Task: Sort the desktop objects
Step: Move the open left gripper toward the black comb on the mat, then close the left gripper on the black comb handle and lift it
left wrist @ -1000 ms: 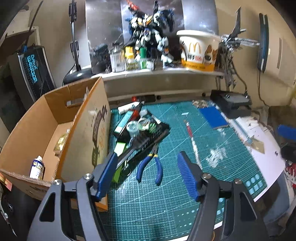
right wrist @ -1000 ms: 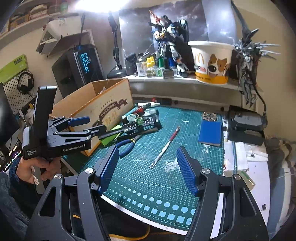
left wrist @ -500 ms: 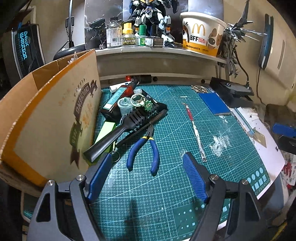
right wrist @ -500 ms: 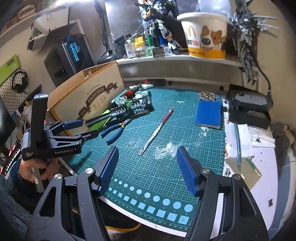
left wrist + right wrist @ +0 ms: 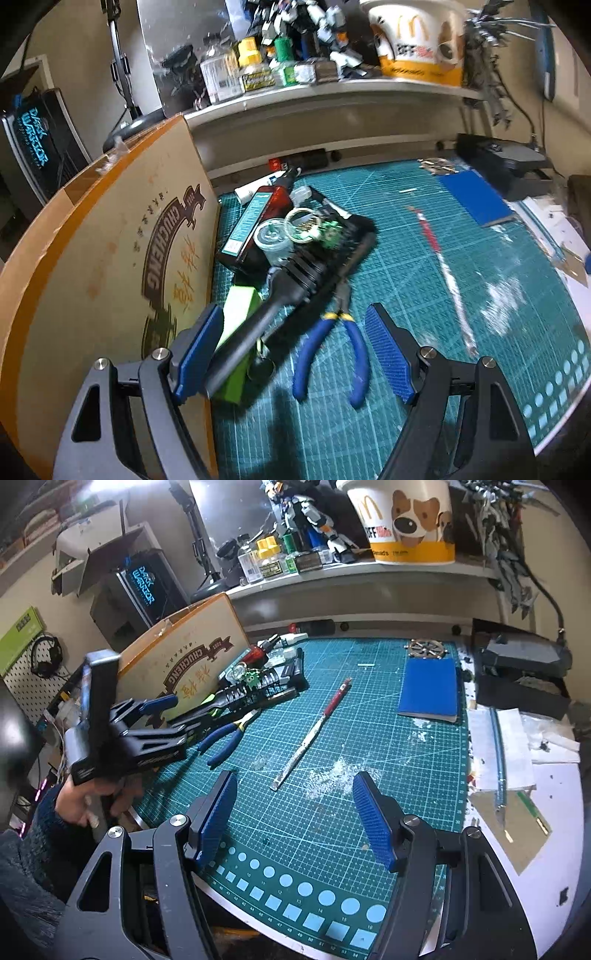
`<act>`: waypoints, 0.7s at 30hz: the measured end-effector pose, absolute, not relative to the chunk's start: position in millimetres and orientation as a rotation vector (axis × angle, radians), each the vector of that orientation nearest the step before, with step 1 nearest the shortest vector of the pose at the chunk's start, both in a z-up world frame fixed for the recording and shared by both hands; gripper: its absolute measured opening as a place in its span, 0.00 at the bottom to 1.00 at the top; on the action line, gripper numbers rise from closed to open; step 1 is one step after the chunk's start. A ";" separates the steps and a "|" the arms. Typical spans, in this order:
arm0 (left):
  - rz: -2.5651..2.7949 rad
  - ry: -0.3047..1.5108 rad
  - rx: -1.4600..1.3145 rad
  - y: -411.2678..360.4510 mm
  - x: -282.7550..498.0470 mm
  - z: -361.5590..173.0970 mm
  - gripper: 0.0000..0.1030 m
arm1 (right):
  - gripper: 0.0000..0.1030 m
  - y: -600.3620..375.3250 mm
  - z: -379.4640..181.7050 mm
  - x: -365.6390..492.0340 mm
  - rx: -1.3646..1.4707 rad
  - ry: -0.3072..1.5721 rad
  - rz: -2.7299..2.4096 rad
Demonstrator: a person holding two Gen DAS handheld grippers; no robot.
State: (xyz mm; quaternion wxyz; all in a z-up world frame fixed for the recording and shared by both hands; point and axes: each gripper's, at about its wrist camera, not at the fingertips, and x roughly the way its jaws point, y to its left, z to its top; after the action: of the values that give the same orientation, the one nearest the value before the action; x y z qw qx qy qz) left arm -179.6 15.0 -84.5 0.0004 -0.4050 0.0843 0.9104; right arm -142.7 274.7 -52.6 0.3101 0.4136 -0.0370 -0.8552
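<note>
Blue-handled pliers (image 5: pixel 332 350) on mat, between open left claw (image 5: pixel 295 347) fingers, untouched.

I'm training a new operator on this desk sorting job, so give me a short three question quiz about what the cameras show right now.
1. True or false: the left hand-held gripper is already shut on the blue-handled pliers.
2. Multiple choice: the red-handled craft knife lies on A) the cardboard box, B) the green cutting mat, C) the shelf.
3. Fill in: the blue notebook lies just in front of a small metal ship's ____.

Key
1. False: its jaws stand open above the pliers and the black brush handle.
2. B.
3. Wheel.
</note>
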 end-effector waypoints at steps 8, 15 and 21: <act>2.821 0.303 -1.340 11.6 -212.0 -110.0 0.77 | 0.62 283.1 -69.3 -158.0 1.130 -0.165 -2.212; 2.802 0.374 -1.352 13.1 -230.4 -123.6 0.76 | 0.62 288.5 -76.8 -164.7 1.150 -0.206 -2.197; 2.752 0.380 -1.348 18.0 -229.3 -121.2 0.40 | 0.62 291.5 -82.4 -167.2 1.171 -0.224 -2.199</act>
State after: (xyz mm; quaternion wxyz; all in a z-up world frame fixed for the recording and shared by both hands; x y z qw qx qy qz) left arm -229.3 18.0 -121.2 0.0270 -0.4363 0.1231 0.8909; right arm -167.2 291.5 -82.4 0.3145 0.4444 -0.0849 -0.8345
